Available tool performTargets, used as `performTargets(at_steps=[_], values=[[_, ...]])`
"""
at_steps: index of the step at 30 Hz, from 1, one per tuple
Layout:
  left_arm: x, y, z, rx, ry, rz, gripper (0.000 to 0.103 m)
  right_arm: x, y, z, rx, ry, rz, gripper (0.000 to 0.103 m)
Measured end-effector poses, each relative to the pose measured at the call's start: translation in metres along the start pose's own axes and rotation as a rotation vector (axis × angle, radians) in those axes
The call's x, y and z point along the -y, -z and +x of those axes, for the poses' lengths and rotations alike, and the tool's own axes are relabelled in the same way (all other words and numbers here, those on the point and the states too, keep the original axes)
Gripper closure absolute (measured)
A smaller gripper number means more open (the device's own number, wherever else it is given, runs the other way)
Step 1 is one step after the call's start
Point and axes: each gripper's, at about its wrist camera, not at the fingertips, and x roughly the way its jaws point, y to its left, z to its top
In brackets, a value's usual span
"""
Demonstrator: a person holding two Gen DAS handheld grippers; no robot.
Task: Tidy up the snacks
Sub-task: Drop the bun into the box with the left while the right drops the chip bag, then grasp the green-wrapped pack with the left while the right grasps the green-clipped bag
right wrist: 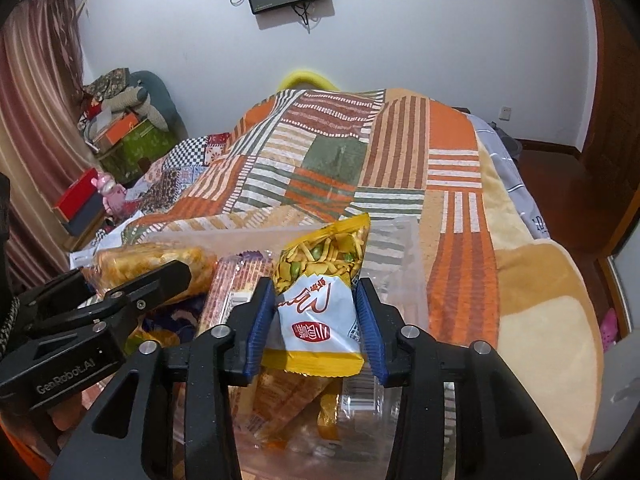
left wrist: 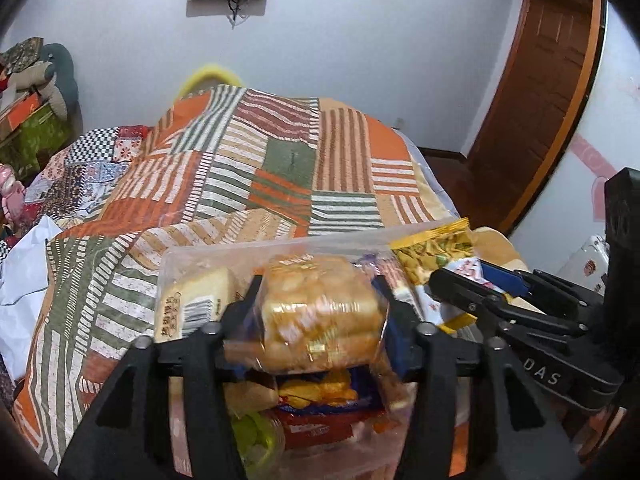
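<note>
My left gripper (left wrist: pixel 320 300) is shut on a clear-wrapped pack of golden bread rolls (left wrist: pixel 320 320), held over a clear plastic bin (left wrist: pixel 248 246) of snacks on the bed. My right gripper (right wrist: pixel 316 292) is shut on a yellow and white packet of mixed crunchy snack (right wrist: pixel 320 280), held over the same bin (right wrist: pixel 400 236). In the left wrist view the right gripper (left wrist: pixel 472 284) and its yellow packet (left wrist: pixel 436 252) show at the right. In the right wrist view the left gripper (right wrist: pixel 132 280) and its bread pack (right wrist: pixel 152 260) show at the left.
The bin holds a sliced bread pack (left wrist: pixel 196 300), a chip bag (left wrist: pixel 320 394), a green item (left wrist: pixel 256 436) and a long orange-striped packet (right wrist: pixel 232 288). A patchwork quilt (left wrist: pixel 248 168) covers the bed. Boxes and a pink toy (right wrist: pixel 112 196) stand at the left, a wooden door (left wrist: pixel 536 92) at the right.
</note>
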Motion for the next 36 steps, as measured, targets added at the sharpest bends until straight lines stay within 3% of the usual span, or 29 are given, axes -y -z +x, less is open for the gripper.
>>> performTargets(at_steps=[3,7,18,26,36], values=[[0.005,0.001,-0.010,0.020,-0.017,0.006,0.027,0.000,0.001,-0.007,0.010,0.016,-0.012,0.055],[0.010,0.001,-0.027,0.038,-0.017,0.033,0.027,0.000,0.004,-0.023,0.037,0.018,-0.018,0.045],[0.003,0.019,-0.090,0.093,-0.033,0.070,0.021,-0.014,0.030,-0.072,0.082,-0.016,-0.069,0.031],[-0.017,0.059,-0.114,0.050,-0.075,0.106,0.021,-0.030,0.063,-0.081,0.053,-0.070,-0.071,0.018],[-0.050,0.116,-0.118,-0.057,-0.111,0.086,0.020,-0.065,0.106,-0.050,-0.093,-0.137,-0.074,0.016]])
